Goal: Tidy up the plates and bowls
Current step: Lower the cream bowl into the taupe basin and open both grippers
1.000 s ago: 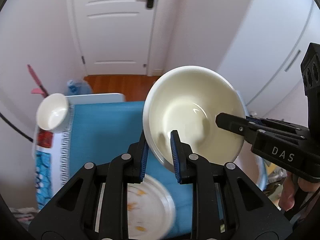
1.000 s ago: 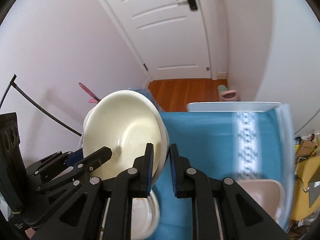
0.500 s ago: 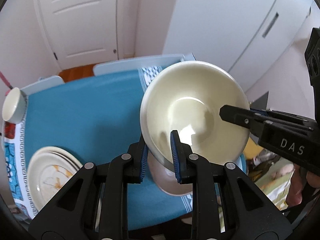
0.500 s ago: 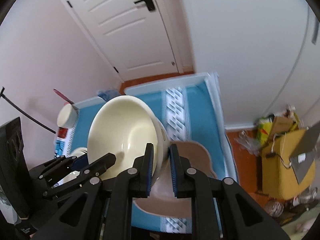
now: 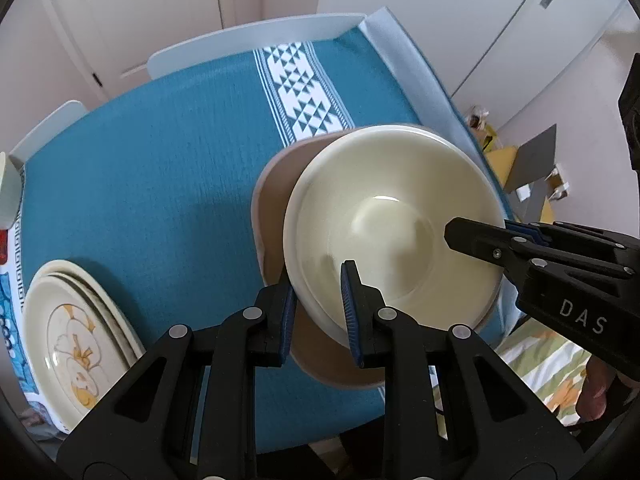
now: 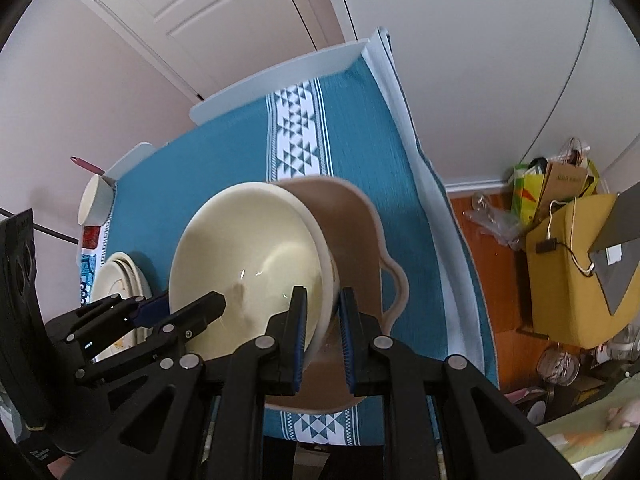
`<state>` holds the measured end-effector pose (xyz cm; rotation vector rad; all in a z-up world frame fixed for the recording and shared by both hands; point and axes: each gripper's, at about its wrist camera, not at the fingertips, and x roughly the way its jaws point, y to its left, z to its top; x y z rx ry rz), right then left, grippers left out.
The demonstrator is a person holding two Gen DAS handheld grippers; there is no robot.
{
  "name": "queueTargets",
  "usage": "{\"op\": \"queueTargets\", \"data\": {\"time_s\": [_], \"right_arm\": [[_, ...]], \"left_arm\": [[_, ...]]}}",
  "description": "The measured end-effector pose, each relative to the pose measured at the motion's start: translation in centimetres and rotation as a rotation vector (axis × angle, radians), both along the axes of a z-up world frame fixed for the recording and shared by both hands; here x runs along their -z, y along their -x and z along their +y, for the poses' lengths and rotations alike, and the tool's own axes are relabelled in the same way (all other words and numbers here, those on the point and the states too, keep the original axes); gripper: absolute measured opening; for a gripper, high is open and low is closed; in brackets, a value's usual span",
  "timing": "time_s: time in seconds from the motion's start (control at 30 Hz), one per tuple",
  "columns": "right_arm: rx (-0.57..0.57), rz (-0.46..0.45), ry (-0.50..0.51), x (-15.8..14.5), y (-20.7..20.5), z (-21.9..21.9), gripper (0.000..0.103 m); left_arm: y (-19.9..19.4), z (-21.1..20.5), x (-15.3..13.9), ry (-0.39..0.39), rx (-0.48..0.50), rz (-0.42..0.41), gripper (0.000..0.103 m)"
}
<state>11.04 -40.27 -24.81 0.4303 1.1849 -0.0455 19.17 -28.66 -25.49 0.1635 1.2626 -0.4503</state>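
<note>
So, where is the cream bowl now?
The cream bowl hangs over the pink dish at the tablecloth's near right, held by both claws.

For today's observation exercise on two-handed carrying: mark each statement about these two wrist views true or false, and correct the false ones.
1. Both hand-held grippers clamp the rim of the same cream bowl. True: the left hand-held gripper and the right hand-held gripper grip opposite sides.
2. The cream bowl is over a pinkish dish with a side handle. True.
3. The tablecloth is plain red. False: it is teal with a white patterned stripe.
4. A stack of plates lies near the table's edge. True.
5. The cream bowl holds soup. False: it looks empty.
6. The plates sit inside the pinkish dish. False: they lie apart on the cloth.
</note>
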Motion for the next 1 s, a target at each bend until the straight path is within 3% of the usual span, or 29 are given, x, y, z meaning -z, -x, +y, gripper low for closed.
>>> {"op": "queueTargets", "data": {"time_s": [0.4, 1.0], "right_arm": [[-0.01, 0.051, 0.005, 1.9, -0.5, 0.2, 0.015], [-0.004, 0.097, 0.015, 1.8, -1.0, 0.2, 0.015]], "left_arm": [[-0.4, -0.7, 1.5, -0.041, 0.017, 0.011, 0.019], [-0.3, -0.8, 0.5, -0.065, 0.025, -0.005, 0.02]]}}
